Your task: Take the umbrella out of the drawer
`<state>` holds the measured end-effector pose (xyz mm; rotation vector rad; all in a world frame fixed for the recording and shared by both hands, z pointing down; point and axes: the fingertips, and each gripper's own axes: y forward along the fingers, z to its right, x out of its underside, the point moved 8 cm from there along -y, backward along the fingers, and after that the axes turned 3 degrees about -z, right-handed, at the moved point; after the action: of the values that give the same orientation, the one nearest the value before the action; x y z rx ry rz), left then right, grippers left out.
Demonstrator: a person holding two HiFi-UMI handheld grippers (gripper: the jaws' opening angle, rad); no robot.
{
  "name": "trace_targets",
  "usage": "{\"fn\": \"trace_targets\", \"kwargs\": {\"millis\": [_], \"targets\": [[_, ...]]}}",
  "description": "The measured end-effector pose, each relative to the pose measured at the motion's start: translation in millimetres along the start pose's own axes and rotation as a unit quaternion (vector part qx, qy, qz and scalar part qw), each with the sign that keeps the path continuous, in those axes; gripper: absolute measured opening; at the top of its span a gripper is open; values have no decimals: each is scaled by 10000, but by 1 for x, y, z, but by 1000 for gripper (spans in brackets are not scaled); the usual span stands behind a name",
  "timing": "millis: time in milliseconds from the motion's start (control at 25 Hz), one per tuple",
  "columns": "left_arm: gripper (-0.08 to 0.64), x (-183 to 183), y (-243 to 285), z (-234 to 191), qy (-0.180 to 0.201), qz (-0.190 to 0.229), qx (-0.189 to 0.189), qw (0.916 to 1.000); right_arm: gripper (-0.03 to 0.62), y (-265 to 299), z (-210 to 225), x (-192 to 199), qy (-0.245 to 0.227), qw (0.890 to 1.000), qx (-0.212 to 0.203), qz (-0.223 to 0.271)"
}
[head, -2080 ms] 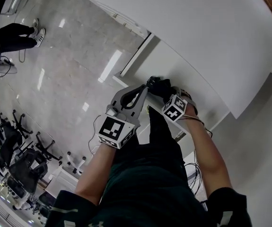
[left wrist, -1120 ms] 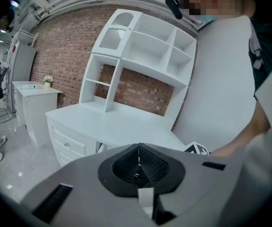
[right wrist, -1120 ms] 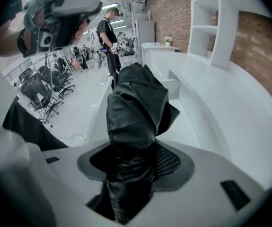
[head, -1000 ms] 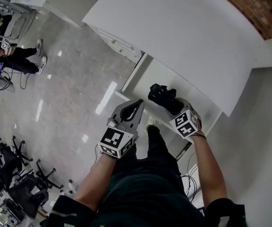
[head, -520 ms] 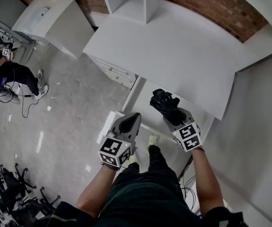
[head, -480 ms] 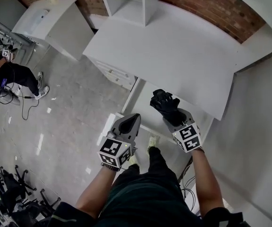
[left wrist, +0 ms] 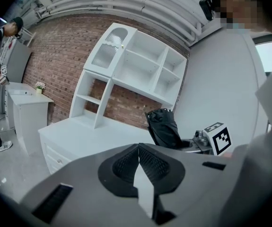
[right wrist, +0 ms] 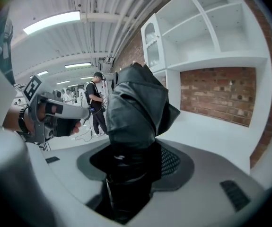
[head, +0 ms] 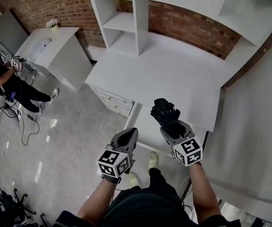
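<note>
The black folded umbrella [head: 165,113] is clamped in my right gripper [head: 172,127] and sticks up out of the jaws. It hangs in the air over the front edge of the white desk [head: 164,72], above the open drawer [head: 145,132]. In the right gripper view the umbrella [right wrist: 136,110] fills the gap between the pads, fabric bunched at the top. My left gripper [head: 130,137] floats beside it to the left, jaws shut on nothing. The left gripper view shows its pads [left wrist: 147,162] pressed together, with the umbrella [left wrist: 164,128] off to the right.
White shelving [head: 126,27] stands on the desk against a brick wall [head: 55,4]. A second white cabinet [head: 55,51] is to the left. A person [head: 3,82] stands on the grey floor at far left. A white wall panel [head: 254,141] bounds the right side.
Both grippers have risen; the right one lifted the umbrella out of the drawer to above desk height. The head view tilted up, bringing the shelving and brick wall into sight.
</note>
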<state>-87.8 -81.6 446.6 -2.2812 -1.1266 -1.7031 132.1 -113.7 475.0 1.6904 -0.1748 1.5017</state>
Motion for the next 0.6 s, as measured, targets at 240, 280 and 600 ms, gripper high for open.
{"fn": "trace_targets", "kwargs": {"millis": [240, 280, 600], "targets": [[8, -27, -17, 11, 101, 151, 149, 9997, 216, -31, -15, -44, -20, 9980, 168, 609], [8, -32, -21, 12, 104, 202, 173, 9996, 216, -36, -18, -51, -37, 9974, 193, 698], [8, -69, -55, 24, 174, 567, 248, 9979, 218, -76, -42, -99, -239, 9896, 428, 1353]]}}
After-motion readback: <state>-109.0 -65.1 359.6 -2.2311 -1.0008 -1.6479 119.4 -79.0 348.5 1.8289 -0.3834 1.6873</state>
